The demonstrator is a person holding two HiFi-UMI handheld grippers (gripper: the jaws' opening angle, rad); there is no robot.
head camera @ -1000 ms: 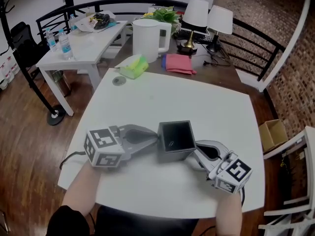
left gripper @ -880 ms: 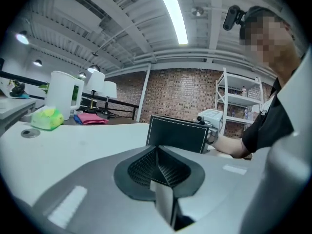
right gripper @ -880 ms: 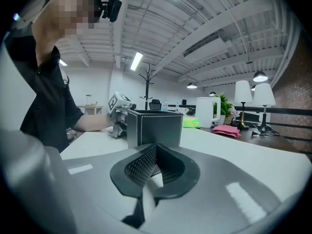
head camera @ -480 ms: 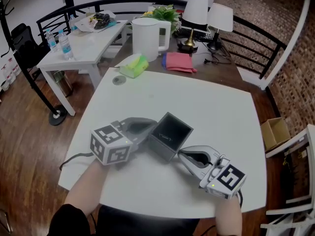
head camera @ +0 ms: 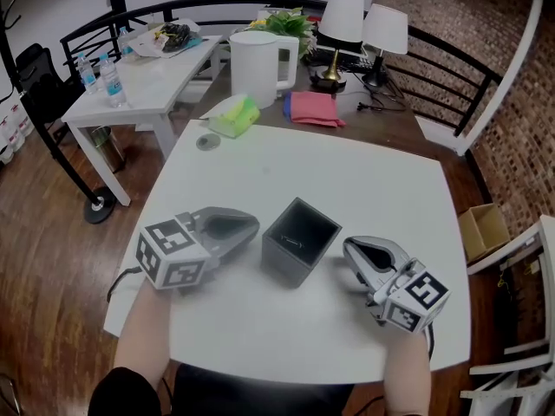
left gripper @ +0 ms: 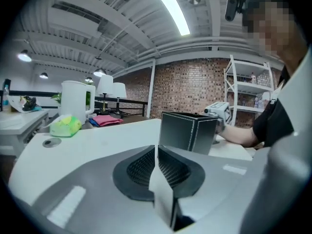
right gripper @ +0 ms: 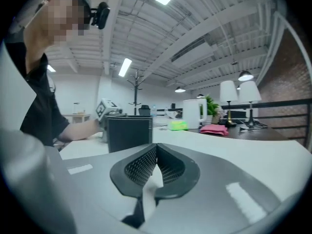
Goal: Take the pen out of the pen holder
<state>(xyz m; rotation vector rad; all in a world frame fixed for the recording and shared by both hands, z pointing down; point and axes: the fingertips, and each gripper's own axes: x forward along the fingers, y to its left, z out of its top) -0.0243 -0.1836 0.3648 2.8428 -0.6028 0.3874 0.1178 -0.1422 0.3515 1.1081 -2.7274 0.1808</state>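
Now, step: approach only, as I read it. No pen is gripped, and neither claw is above the opening.
left claw [head camera: 255,225]: empty. Tips are almost together and just starting to part, with nothing between them. It sits low and near level, just beside the left wall of the holder; its own view shows a gap, so no contact.
right claw [head camera: 349,249]: closed on nothing. It is near the holder's right corner but apart from it, also close to level.
pen holder: dark grey square open-topped pen holder [head camera: 284,263], upright on the white tabletop [head camera: 373,189], between the two claws.
pen: nothing stands above the rim and nothing lies on the tabletop. There is a thin pale streak [head camera: 295,243] on the holder floor. Probably the pen, but too small to tell.
next move: my read is that one claw braces a wall. The other opens, tips steeply down, goes in over the rim and reaches deep, since whatever is inside lies well below the top. Tilting the holder is the alternative.
risk: the holder looks light and could slide or tip if a wall gets nudged.
far edge: small grey round disc [head camera: 207,142], green-yellow soft pack [head camera: 236,116], pink folded cloth [head camera: 314,109], white jug [head camera: 257,66], two white-shaded lamps [head camera: 342,16]. All are well away from the work.
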